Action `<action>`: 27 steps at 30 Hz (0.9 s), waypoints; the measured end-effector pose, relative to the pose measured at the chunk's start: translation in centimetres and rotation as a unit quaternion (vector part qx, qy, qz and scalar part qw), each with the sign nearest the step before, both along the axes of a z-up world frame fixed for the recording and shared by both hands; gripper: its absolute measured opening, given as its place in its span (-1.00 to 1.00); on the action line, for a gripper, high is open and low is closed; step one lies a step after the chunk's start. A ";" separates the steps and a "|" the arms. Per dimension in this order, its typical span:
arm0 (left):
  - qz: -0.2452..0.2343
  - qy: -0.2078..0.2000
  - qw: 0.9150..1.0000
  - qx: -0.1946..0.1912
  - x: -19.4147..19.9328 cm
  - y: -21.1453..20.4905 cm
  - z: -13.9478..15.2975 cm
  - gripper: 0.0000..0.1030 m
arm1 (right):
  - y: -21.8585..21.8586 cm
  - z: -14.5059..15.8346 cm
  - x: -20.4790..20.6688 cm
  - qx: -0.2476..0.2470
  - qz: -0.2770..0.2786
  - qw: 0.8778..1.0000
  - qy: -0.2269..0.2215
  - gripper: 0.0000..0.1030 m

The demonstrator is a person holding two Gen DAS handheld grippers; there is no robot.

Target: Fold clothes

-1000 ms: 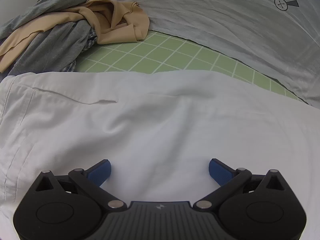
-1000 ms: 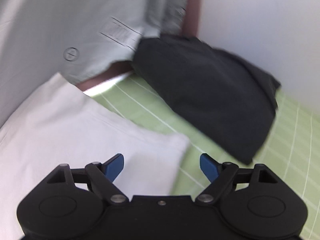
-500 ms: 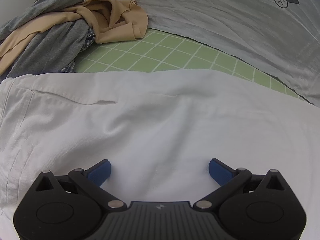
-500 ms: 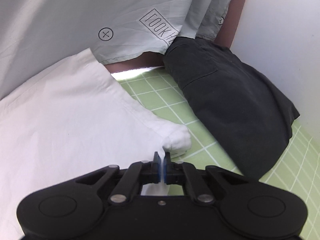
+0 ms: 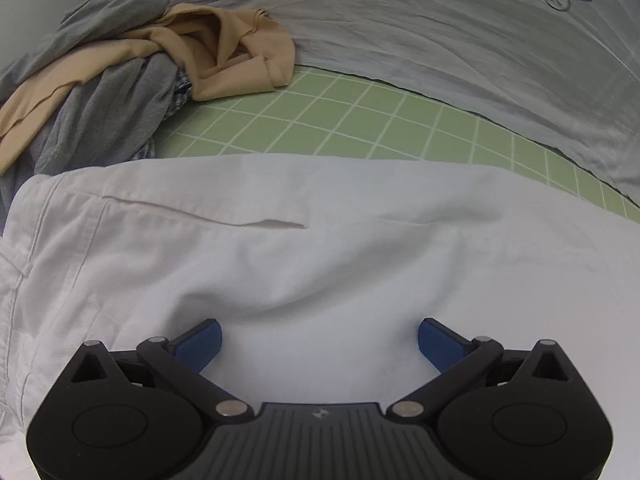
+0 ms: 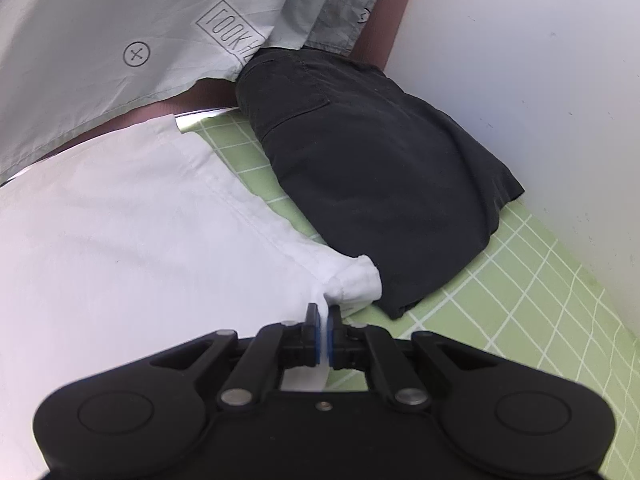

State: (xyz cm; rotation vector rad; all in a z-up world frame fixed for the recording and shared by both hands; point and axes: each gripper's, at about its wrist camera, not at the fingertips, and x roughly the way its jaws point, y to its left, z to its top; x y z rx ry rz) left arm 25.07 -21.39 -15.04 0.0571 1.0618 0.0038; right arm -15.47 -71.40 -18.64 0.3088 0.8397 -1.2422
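A white garment (image 5: pixel 320 240) lies spread flat on the green grid mat (image 5: pixel 360 124). My left gripper (image 5: pixel 320 340) hovers low over it, open and empty, blue pads wide apart. In the right wrist view the same white garment (image 6: pixel 140 232) fills the left side. My right gripper (image 6: pixel 324 332) is shut on its hem corner, and the cloth bunches up just ahead of the fingertips.
A heap of grey and tan clothes (image 5: pixel 120 80) lies at the far left of the mat. A folded black garment (image 6: pixel 380 172) lies right of the white one, by a white wall (image 6: pixel 520 80). A pale grey printed sheet (image 5: pixel 440 32) runs along the back.
My right gripper went from open to shut on the white garment's corner and has drawn it slightly up. The left gripper has shifted only a little over the cloth and stays open.
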 end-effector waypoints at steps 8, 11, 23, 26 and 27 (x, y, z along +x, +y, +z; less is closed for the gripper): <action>0.003 -0.009 1.000 -0.007 -0.3 0.5 0.6 1.00 | 0.2 0.2 0.4 -0.006 0.014 0.999 0.033 -0.55; -0.002 -0.022 1.000 -0.004 -1.6 0.3 2.2 1.00 | 1.1 1.9 -0.3 -0.016 0.033 0.999 0.027 0.19; -0.034 -0.062 0.997 -0.034 -15.8 6.1 8.7 1.00 | 12.8 7.0 -10.2 -0.019 0.102 0.992 -0.068 1.00; -0.034 -0.057 0.997 -0.031 -19.1 7.5 8.5 1.00 | 14.6 6.3 -13.7 0.001 0.090 0.992 -0.084 1.00; -0.033 -0.055 0.997 -0.030 -20.2 7.9 8.4 1.00 | 15.2 6.0 -14.9 0.009 0.086 0.992 -0.089 1.00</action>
